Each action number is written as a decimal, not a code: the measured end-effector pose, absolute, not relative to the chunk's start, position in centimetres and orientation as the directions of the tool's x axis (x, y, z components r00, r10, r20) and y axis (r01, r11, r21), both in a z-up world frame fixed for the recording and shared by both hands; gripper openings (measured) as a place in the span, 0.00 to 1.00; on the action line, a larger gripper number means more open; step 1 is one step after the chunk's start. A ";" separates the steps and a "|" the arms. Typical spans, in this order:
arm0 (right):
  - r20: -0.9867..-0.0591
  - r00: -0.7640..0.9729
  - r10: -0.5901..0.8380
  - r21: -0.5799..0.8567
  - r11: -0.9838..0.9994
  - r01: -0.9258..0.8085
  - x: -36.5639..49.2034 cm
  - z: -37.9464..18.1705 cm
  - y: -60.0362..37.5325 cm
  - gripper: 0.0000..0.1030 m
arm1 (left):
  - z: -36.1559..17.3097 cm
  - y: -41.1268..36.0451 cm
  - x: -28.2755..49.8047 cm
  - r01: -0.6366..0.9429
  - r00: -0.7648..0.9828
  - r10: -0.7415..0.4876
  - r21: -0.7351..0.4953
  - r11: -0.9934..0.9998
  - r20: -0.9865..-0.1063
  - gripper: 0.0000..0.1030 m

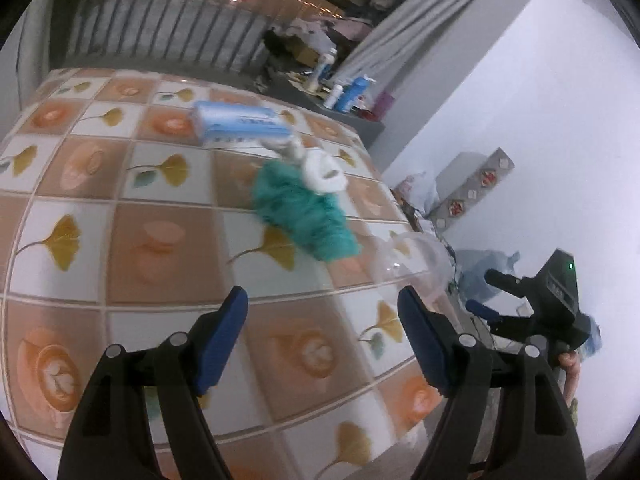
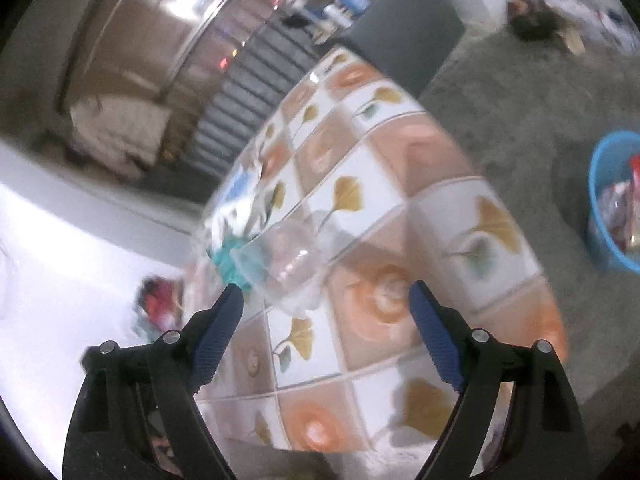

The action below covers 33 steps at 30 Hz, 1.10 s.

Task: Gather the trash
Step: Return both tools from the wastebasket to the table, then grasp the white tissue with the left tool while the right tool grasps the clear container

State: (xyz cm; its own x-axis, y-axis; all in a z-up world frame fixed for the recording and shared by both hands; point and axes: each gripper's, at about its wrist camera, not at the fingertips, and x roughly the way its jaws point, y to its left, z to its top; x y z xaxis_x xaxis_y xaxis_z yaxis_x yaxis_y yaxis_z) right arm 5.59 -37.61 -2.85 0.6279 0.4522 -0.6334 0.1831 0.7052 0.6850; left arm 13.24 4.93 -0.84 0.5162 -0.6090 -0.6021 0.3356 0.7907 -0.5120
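Observation:
On the tiled tablecloth (image 1: pixel 160 248) lie a teal fluffy cloth (image 1: pixel 304 216), a white roll of paper (image 1: pixel 322 172), a blue and white tissue pack (image 1: pixel 240 124) and a clear plastic cup (image 1: pixel 412 256) on its side near the table's right edge. My left gripper (image 1: pixel 322 304) hovers open over the table, nothing between its fingers. The right gripper (image 1: pixel 486 294) shows at the right, off the table edge, held by a hand (image 1: pixel 570 368). In the right wrist view my right gripper (image 2: pixel 324 298) stands open just short of the clear cup (image 2: pixel 292 264), with the teal cloth (image 2: pixel 230 264) behind it.
A blue bin (image 2: pixel 614 200) holding wrappers stands on the grey carpet (image 2: pixel 520 92) at the right. Bottles (image 1: pixel 352 92) crowd a dark side table (image 1: pixel 340 116) beyond the table. Bags and a grey box (image 1: pixel 472 188) lie by the white wall (image 1: pixel 540 120).

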 end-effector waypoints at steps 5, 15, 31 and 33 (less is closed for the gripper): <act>-0.646 0.686 0.335 0.568 0.811 0.139 6.3 0.0 -34.1 0.78 | -0.9 6.5 14.4 0.367 0.549 -0.632 -0.521 0.770 -0.547 0.72; -0.736 0.677 -0.001 0.088 0.992 0.096 8.7 0.9 -27.5 0.76 | 2.6 2.7 22.6 0.502 0.505 -0.669 -0.444 0.742 -0.545 0.67; -0.802 0.595 -0.047 0.055 0.987 0.153 8.9 -1.6 -28.1 0.09 | -2.4 -3.8 31.1 0.467 0.432 -0.560 -0.356 0.810 -0.707 0.19; -0.803 0.594 -0.044 0.066 0.984 0.163 8.7 -1.6 -28.4 0.05 | -2.4 -3.8 31.3 0.465 0.436 -0.565 -0.363 0.808 -0.700 0.13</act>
